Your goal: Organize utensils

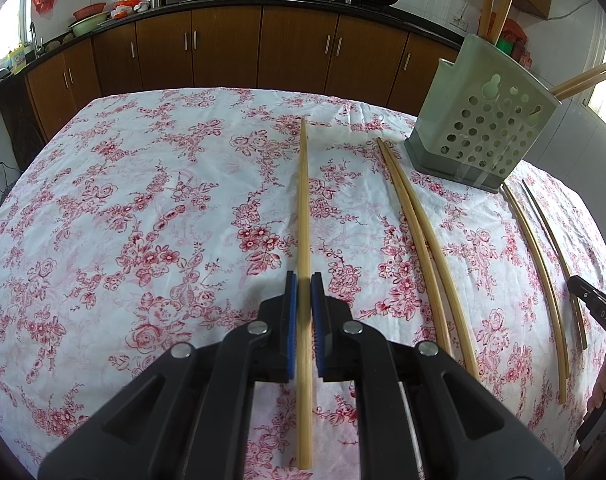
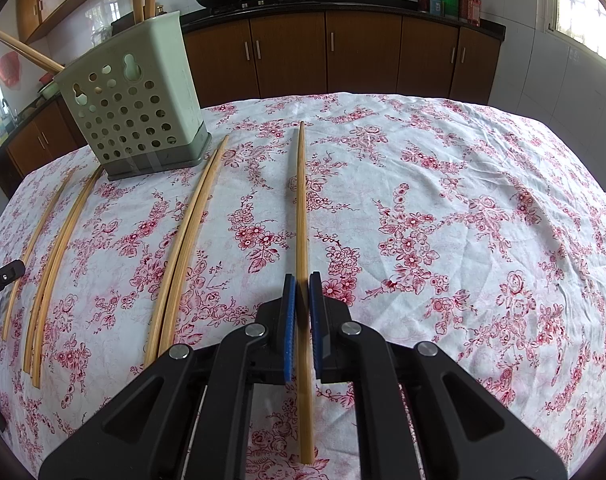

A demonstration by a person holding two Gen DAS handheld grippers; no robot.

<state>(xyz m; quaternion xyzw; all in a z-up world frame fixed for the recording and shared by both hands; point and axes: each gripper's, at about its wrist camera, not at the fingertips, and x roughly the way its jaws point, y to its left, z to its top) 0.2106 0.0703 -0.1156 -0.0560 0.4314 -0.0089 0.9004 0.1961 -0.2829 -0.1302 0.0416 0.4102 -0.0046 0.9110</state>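
In the left wrist view my left gripper (image 1: 303, 280) has its blue pads closed around a long bamboo chopstick (image 1: 303, 200) that points away over the table. In the right wrist view my right gripper (image 2: 302, 280) is likewise shut on a bamboo chopstick (image 2: 301, 200). A green perforated utensil holder (image 1: 479, 120) stands at the far right, with several chopsticks standing in it; it also shows in the right wrist view (image 2: 139, 108) at the far left. A chopstick pair (image 1: 419, 232) lies between me and the holder, and it shows in the right wrist view (image 2: 191, 236).
More chopsticks (image 1: 543, 264) lie right of the holder, seen in the right wrist view (image 2: 55, 260) at the left. The table carries a red floral cloth (image 1: 143, 220). Brown cabinets (image 1: 263, 48) and a counter with woks stand behind.
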